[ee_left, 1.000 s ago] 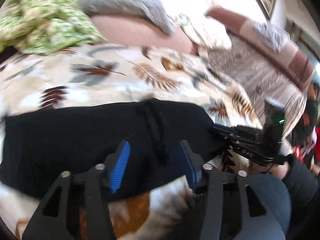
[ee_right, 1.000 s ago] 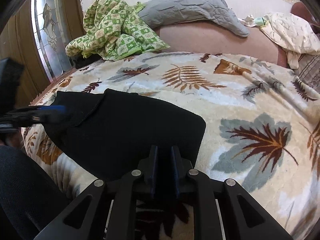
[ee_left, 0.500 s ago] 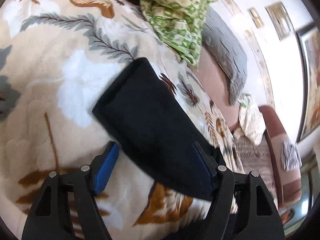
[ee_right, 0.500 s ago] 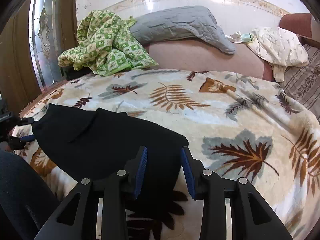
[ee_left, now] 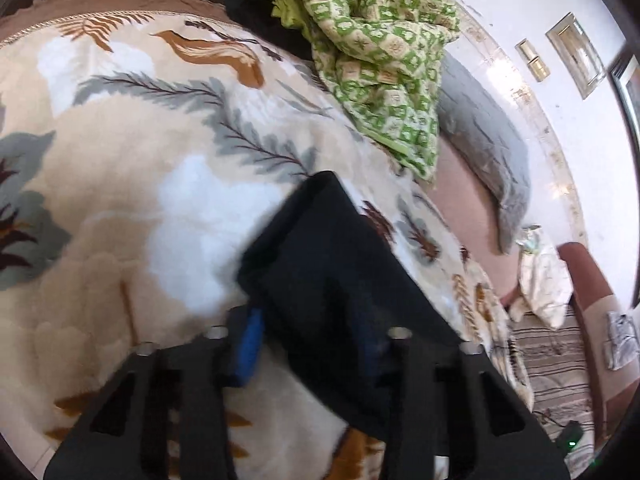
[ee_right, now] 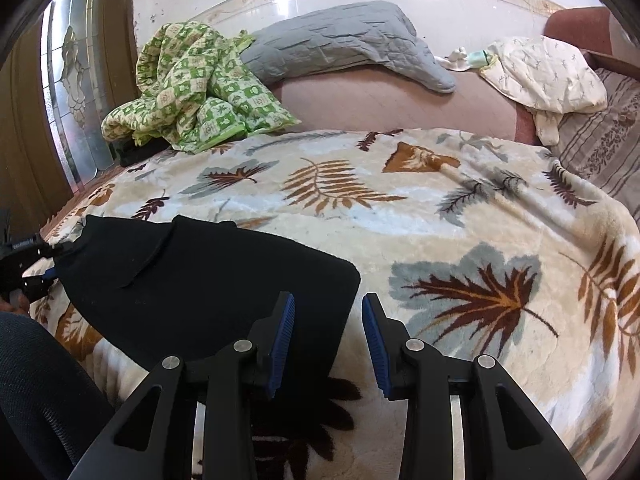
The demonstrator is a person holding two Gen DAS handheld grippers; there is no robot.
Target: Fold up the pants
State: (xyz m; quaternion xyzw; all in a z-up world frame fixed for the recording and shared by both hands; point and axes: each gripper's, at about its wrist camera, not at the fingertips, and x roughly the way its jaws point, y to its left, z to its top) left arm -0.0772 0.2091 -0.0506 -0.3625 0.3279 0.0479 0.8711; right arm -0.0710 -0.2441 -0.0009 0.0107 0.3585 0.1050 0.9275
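Observation:
The black pants lie folded into a flat rectangle on the leaf-patterned blanket. My right gripper is open, its fingers just above the pants' right edge and holding nothing. In the left wrist view the pants run diagonally between my fingers. My left gripper is open at the pants' end; its right pad is dark and blurred against the cloth. The left gripper also shows at the left edge of the right wrist view, at the pants' left end.
A green patterned blanket is heaped at the back left beside a grey pillow. A white cloth lies at the back right on a striped cover. A dark chair or knee sits at lower left.
My right gripper has opened, let go of the pants' edge and pulled back. My left gripper has swung round to the pants' left end and moved closer to it.

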